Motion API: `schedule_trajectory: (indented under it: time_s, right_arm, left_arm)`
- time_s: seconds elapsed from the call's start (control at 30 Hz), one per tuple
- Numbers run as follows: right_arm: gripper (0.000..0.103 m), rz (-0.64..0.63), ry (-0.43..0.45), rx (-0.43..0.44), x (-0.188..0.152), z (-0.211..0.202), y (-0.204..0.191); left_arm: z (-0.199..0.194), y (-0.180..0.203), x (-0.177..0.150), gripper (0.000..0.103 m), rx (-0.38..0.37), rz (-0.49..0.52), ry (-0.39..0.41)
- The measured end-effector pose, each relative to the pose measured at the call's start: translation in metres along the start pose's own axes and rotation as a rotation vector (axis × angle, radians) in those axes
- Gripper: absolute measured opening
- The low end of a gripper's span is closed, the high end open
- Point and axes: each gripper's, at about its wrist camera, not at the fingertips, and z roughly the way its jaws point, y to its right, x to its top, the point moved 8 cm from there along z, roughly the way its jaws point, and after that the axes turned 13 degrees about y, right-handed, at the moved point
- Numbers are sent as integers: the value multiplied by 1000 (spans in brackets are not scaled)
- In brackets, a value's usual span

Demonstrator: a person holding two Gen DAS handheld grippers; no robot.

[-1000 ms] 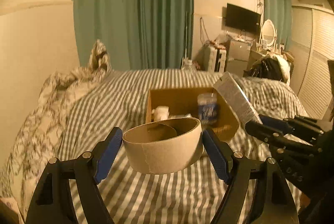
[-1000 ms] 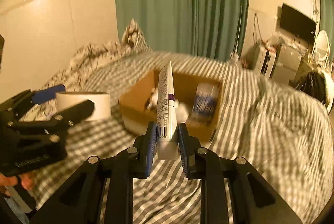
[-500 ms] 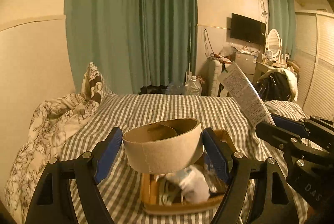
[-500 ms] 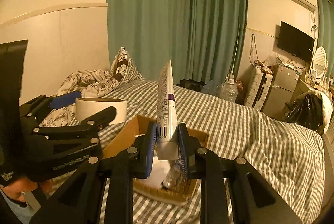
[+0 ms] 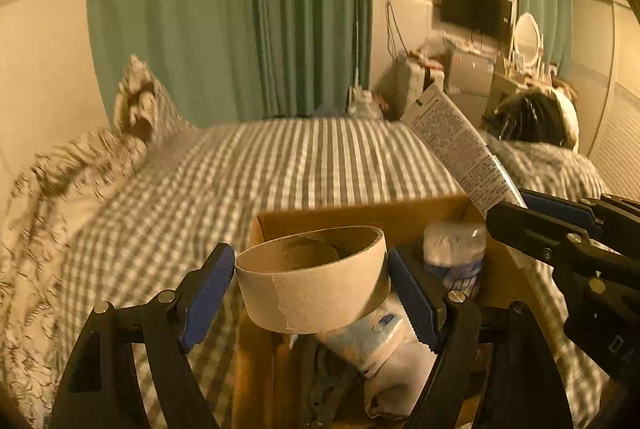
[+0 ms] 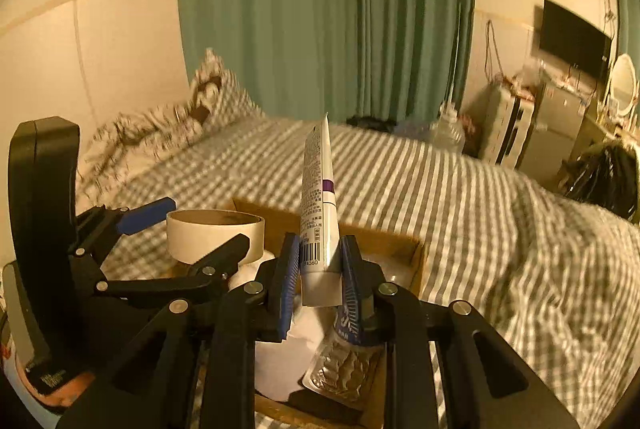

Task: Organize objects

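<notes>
Left wrist view: the left hand-held gripper [image 5: 310, 287] is spread wide around a roll of tape [image 5: 312, 289], its blue pads [image 5: 208, 287] pressing the roll's two sides so that the roll hangs clear above the near left corner of an open cardboard box [image 5: 360, 219]. The roll lies flat, its hollow core facing up. Below and behind it, the box holds a crumpled white packet [image 5: 372, 341], a small plastic bottle [image 5: 456, 253] with a blue label against the far wall, and something dark near the front that cannot be made out. Right wrist view: the right hand-held gripper [image 6: 320, 269] is nearly closed, pinching the lower end of a white tube [image 6: 318, 205] with a barcode and a purple band; the tube stands almost upright, flat crimped end highest, over the middle of the same box [image 6: 414, 253]. A blister pack [image 6: 344, 365] lies in the box just under this gripper. The two grippers sit side by side, near each other but apart. The box rests on a bed [image 6: 480, 197] covered in a grey-and-white checked sheet, with a rumpled patterned duvet [image 5: 72, 165] at its left edge and green curtains [image 5: 240, 13] beyond.
</notes>
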Motion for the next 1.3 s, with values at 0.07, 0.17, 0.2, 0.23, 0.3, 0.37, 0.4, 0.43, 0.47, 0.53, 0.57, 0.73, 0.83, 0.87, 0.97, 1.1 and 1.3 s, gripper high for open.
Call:
schedule_trajectory:
  time_s: [0.07,0.17,0.2,0.23,0.3,0.37,0.4,0.43,0.47,0.53,0.57,0.73,0.83,0.87,0.97,1.1,1.3]
  right_arm:
    - [20,8,-31,4,-12,11,3]
    - [21,13,-63,14,-25,22,5]
    - [21,16,-65,13,-27,24,6]
    - [21,22,-66,11,-28,26,8]
    - [21,43,-63,8,-29,26,10]
    - [31,52,-59,9,-27,23,11]
    - [46,54,-52,0,-25,21,13]
    - [53,58,-44,-11,-22,18,15]
    - [59,63,-34,-20,-19,16,17]
    - [60,83,-13,-28,-13,6,21]
    - [61,89,-8,-33,-11,1,22]
    - [74,97,26,-99,3,-33,35]
    - [81,92,59,-141,11,-64,39]
    - [84,90,69,-149,14,-75,40]
    - [89,83,111,-184,24,-112,42]
    - [97,84,183,-218,42,-161,43]
    - [103,78,302,-259,65,-230,36]
  left_arm:
    - [5,1,-8,81,-9,11,-19]
    - [8,3,-13,81,-30,26,-29]
    - [8,4,-13,81,-31,34,-29]
    - [8,5,-14,82,-33,41,-27]
    - [9,6,-13,83,-33,48,-20]
    - [10,6,-13,94,-25,51,-15]
    - [8,6,-14,98,-16,53,-10]
    - [8,4,-13,101,-8,54,-3]
    - [6,3,-12,101,-2,53,4]
    - [3,3,-10,101,-4,50,3]
    - [1,2,-8,102,0,47,3]
    - [-28,4,15,103,10,37,53]
    - [-55,8,34,103,9,44,103]
    - [-64,10,40,103,11,49,118]
    - [-95,13,59,103,21,53,171]
    - [-140,15,83,103,24,46,241]
    - [-195,10,102,103,30,2,330]
